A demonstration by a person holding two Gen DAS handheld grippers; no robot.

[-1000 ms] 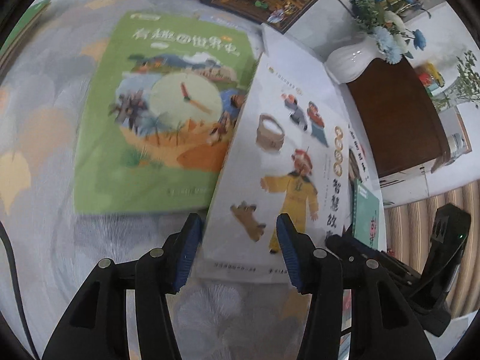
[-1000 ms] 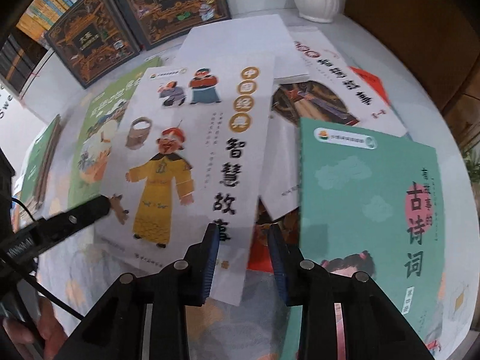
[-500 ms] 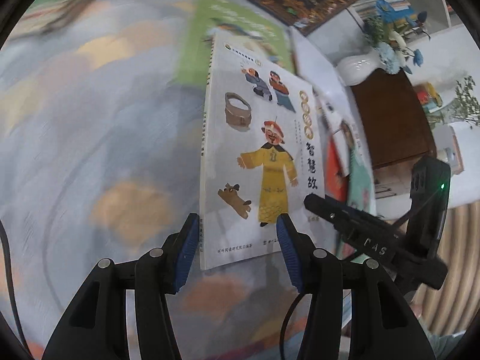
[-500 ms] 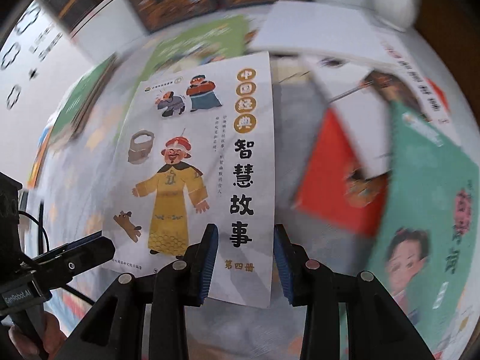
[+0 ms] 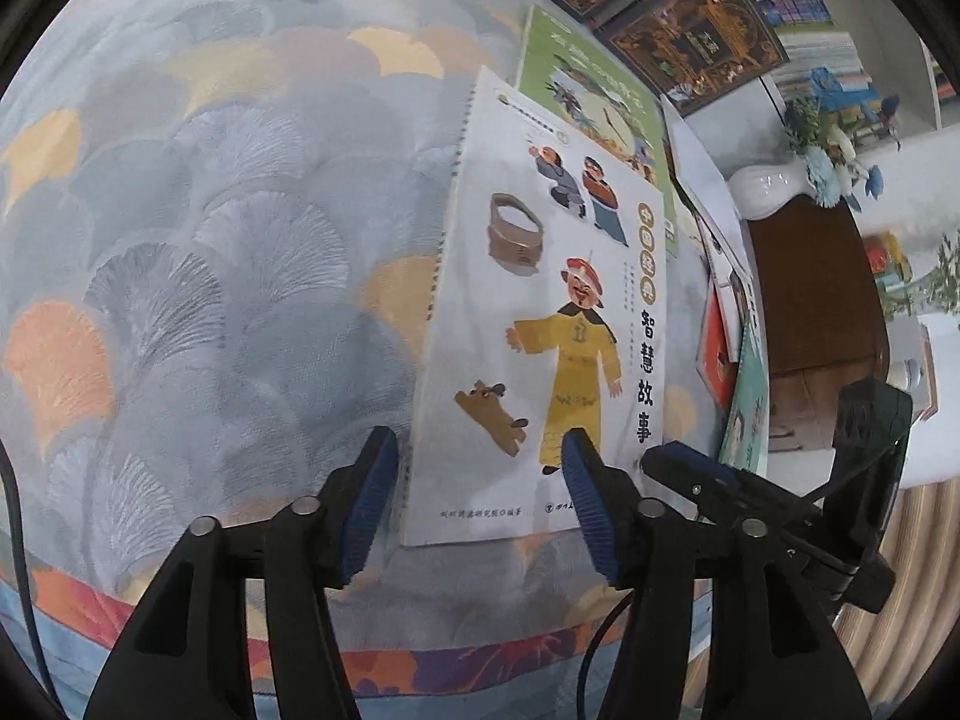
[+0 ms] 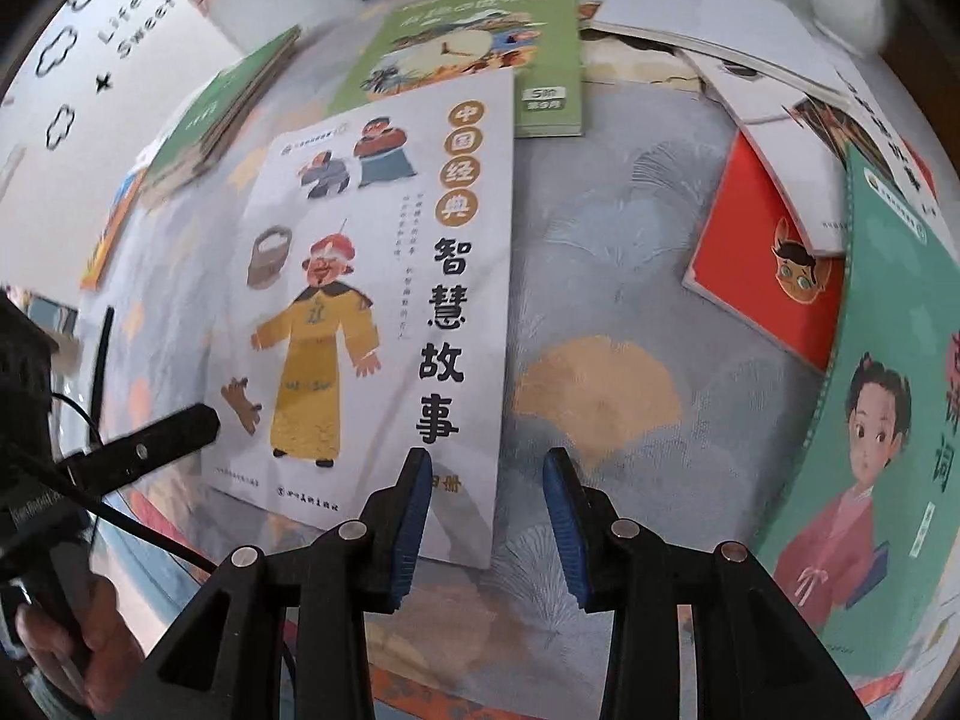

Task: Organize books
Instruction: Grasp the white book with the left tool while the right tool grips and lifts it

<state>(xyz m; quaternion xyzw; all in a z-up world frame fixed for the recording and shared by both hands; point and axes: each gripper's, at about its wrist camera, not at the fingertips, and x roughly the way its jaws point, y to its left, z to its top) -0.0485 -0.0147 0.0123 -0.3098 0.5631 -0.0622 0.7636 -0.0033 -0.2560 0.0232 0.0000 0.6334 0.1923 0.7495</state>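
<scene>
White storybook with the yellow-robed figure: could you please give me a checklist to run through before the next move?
1. White storybook lies flat, cover up, on the patterned cloth: ok.
2. Left gripper jaws, just opened further, straddle its lower left corner without pinching: ok.
3. Right gripper jaws, just opened, straddle its lower right edge without pinching: ok.
4. Apart from the red paperback book: ok.
5. Apart from the green picture book: not ok, its top corner overlaps it.
6. Whether either gripper touches the cover: cannot tell.
</scene>
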